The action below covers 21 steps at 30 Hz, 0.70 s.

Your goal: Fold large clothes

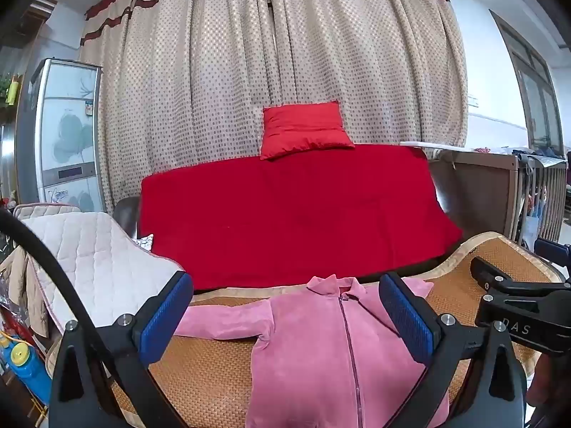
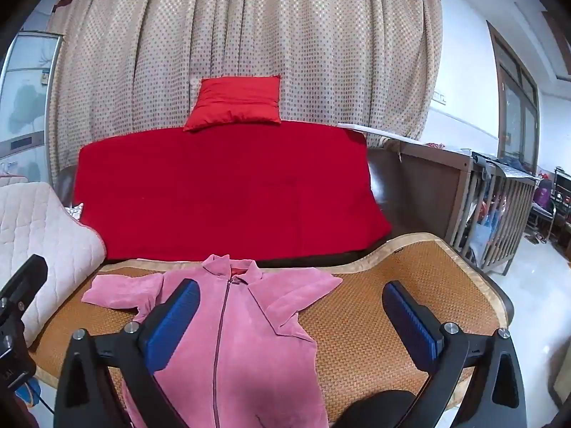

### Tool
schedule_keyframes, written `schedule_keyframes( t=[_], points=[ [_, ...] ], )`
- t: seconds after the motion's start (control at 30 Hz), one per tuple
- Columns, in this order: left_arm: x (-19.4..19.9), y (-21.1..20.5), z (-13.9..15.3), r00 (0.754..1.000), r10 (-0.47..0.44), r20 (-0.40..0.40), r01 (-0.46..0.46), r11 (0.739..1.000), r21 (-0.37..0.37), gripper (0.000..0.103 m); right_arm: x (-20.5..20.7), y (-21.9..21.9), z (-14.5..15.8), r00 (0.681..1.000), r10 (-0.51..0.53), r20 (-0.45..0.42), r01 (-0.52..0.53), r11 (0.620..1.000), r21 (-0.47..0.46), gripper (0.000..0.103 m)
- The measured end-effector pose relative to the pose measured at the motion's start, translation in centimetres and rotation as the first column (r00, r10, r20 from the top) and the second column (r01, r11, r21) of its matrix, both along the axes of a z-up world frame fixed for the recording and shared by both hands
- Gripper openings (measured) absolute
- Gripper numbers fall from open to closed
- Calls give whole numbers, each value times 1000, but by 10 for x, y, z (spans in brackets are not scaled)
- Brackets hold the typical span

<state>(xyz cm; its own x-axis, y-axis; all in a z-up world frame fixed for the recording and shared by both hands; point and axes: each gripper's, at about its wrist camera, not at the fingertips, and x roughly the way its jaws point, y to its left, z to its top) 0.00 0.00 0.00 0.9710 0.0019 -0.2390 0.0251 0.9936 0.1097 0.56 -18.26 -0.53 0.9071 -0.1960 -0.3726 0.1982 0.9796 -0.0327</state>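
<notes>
Currently, at the far left of the left wrist view, a tall cabinet [image 1: 66,132] with frosted floral panels stands beside a quilted white cushion [image 1: 96,260]. Next to these, the left tongs [image 1: 285,315] are spread wide, blue pads well apart, gripping nothing; they are raised above the table [image 1: 200,374], which is covered by a woven bamboo mat with a tan border. A pink jacket [image 1: 314,353] lies flat on this mat, zipper side up and closed, collar toward the far edge. Its one sleeve [image 1: 225,319] extends sideways to the left; the opposite sleeve [image 2: 299,290] angles toward the right. Behind the table, a red blanket [image 1: 292,214] covers a dark sofa, and a red pillow [image 1: 303,130] leans against the dotted beige curtain [image 1: 271,53]. Further right, the right tongs [image 2: 289,321] are likewise fully parted and unloaded, raised over the jacket's right half and the bare mat; their left pad [image 2: 173,324] overlaps the jacket in the picture, but contact cannot be determined. At the extreme right, a brown wooden crib [image 2: 499,207] with slatted sides stands on the tiled floor.
</notes>
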Motion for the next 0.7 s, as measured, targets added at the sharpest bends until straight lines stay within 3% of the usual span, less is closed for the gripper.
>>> schedule_keyframes(
  t=[0.7],
  points=[
    [1,-1,1,1000,-9,-11,9,1000,0,103,-1,-8,-3,1000,6,-3,-6,1000,2,103]
  ],
)
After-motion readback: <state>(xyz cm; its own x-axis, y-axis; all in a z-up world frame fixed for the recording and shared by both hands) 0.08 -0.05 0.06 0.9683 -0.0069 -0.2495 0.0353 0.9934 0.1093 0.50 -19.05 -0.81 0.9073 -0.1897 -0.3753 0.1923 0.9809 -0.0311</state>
